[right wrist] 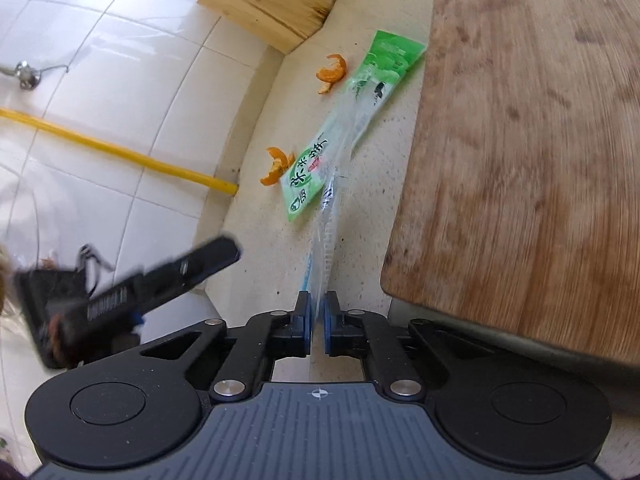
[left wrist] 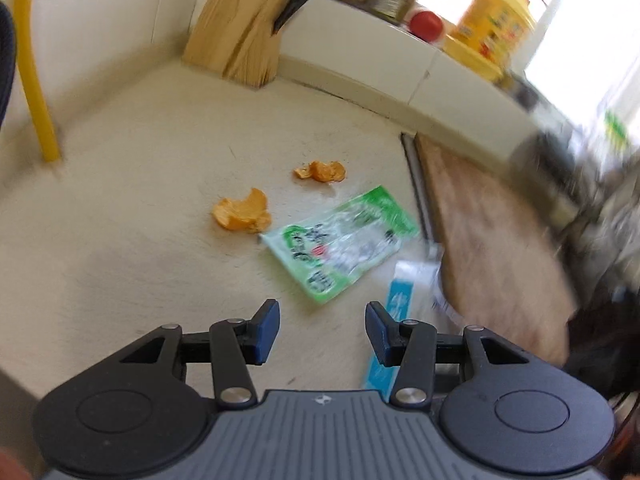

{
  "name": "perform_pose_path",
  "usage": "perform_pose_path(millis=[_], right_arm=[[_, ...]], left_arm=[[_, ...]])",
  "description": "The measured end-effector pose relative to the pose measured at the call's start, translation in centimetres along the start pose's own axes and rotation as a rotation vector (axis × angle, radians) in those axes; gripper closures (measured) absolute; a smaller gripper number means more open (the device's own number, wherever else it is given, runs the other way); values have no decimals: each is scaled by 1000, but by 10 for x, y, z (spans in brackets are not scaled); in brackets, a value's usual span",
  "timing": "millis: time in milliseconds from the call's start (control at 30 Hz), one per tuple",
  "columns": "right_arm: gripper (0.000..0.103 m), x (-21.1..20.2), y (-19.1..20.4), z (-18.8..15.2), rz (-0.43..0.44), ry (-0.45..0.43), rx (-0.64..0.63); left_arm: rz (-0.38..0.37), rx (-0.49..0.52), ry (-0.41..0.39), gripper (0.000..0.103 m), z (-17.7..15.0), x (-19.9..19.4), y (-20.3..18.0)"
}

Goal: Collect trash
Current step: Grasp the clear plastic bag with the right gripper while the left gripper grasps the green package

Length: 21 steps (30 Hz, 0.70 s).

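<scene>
Your right tongs (right wrist: 317,322) pinch the clear wrapper (right wrist: 326,216), left tongs (left wrist: 322,330) spread and empty; green packet (left wrist: 344,240) and two peels (left wrist: 242,212) (left wrist: 321,171) remain on tabletop (left wrist: 132,216).

Pale speckled counter (left wrist: 120,240), orange peels (left wrist: 242,212), green wrapper (left wrist: 340,240), cutting board (right wrist: 520,140), knife block (left wrist: 236,24)

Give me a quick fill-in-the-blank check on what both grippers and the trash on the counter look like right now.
1. The right gripper is shut on the clear wrapper with ____ print.
2. The left gripper is ____, holding nothing.
3. ____ pieces of orange peel lie on the counter.
4. The green wrapper lies between the peel and the wooden ____.

Missing words: blue; open; Two; cutting board
</scene>
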State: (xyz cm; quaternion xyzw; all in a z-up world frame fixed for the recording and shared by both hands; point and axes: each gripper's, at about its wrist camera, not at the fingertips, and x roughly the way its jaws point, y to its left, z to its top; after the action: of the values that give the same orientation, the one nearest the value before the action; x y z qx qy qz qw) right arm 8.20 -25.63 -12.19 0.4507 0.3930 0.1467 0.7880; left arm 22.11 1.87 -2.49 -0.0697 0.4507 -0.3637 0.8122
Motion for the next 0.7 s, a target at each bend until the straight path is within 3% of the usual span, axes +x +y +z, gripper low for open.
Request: perform_pose_path(millis=[100, 233, 467, 700], right_arm=[[95, -2, 0, 4, -5, 7, -5], [95, -4, -4, 6, 6, 24, 16], [95, -12, -6, 10, 47, 46, 57], [95, -35, -4, 32, 51, -20, 42]], left_arm=[[-63, -138, 9, 59, 6, 17, 21], [-106, -214, 7, 59, 9, 38, 35], [-248, -268, -23, 59, 19, 68, 38], [-304, -258, -30, 60, 45, 106, 24]])
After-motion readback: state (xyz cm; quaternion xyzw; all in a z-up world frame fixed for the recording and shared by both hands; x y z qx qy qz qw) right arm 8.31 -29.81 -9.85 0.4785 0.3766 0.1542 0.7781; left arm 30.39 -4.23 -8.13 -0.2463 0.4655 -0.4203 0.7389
